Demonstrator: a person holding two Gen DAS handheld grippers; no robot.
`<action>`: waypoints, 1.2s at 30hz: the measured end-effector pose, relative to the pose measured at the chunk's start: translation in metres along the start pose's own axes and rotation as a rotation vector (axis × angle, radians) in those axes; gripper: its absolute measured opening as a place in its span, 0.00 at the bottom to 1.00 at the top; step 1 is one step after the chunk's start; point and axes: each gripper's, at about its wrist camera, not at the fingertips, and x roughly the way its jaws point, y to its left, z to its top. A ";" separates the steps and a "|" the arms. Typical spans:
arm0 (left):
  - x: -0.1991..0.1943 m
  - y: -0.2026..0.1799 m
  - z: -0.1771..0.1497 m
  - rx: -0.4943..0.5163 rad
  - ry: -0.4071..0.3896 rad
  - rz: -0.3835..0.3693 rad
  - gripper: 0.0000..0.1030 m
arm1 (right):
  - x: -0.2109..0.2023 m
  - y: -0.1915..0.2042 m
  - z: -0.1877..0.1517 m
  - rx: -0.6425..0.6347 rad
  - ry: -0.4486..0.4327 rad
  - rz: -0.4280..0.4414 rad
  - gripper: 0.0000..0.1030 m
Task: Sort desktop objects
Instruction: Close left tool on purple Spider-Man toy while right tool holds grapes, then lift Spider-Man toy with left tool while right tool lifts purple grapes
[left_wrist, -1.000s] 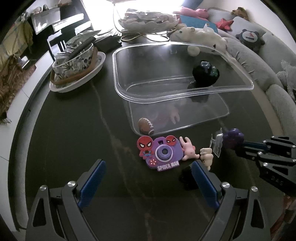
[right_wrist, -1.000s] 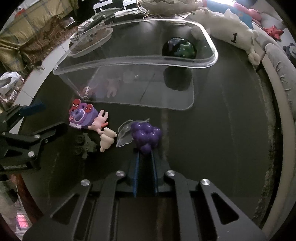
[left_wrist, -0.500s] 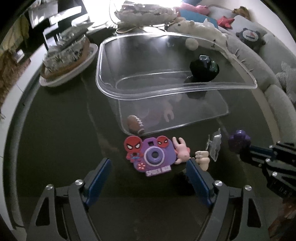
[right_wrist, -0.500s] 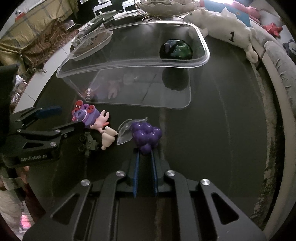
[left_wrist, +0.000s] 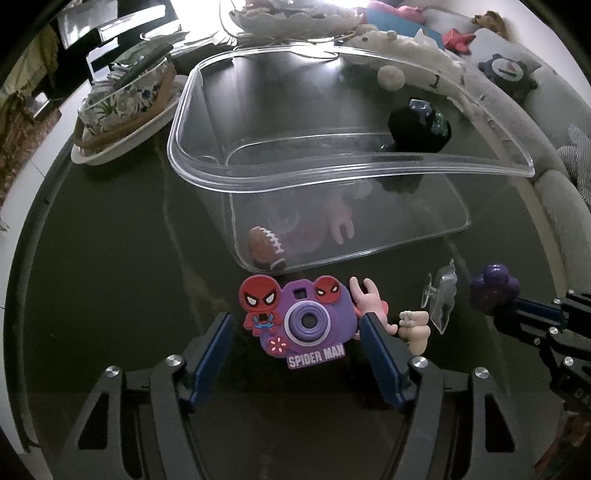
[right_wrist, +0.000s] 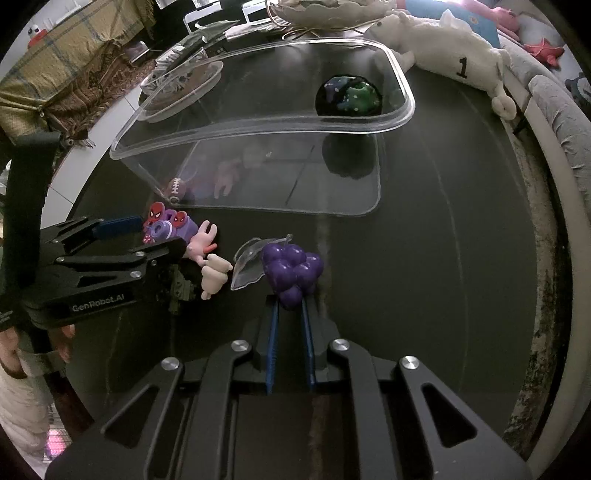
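Note:
A purple Spider-Man toy camera (left_wrist: 303, 321) (right_wrist: 168, 227) lies on the dark table just in front of a clear plastic bin (left_wrist: 258, 184) (right_wrist: 258, 129). My left gripper (left_wrist: 295, 332) (right_wrist: 151, 236) is open, one blue finger on each side of the camera. A purple grape bunch (right_wrist: 293, 271) (left_wrist: 495, 290) with a clear leaf (right_wrist: 251, 267) is held by my right gripper (right_wrist: 290, 304), which is shut on its lower end. A pink rabbit figure (left_wrist: 369, 301) and a beige figure (left_wrist: 415, 326) lie beside the camera. Inside the bin are a small football (left_wrist: 266, 247), a pink figure and a dark ball (left_wrist: 419, 125).
A floral bowl on a white plate (left_wrist: 122, 110) stands at the back left. A white plush animal (right_wrist: 443, 48) lies behind the bin along a grey sofa edge (right_wrist: 561, 122). A small dark figure (right_wrist: 181, 290) lies under the left gripper. A hand (right_wrist: 22, 350) holds the left gripper.
My left gripper has moved forward and down, so its open fingers now flank the Spider-Man camera. The right gripper still holds the grapes in nearly the same place.

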 end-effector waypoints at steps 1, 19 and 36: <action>0.000 0.000 0.000 -0.002 0.001 -0.001 0.65 | 0.000 0.000 0.000 -0.001 0.000 -0.001 0.10; -0.009 0.002 -0.007 -0.012 -0.037 -0.001 0.52 | 0.000 0.000 0.000 0.014 -0.001 -0.001 0.10; -0.042 -0.007 -0.017 0.031 -0.093 0.018 0.53 | -0.022 0.017 -0.007 -0.005 -0.038 -0.018 0.10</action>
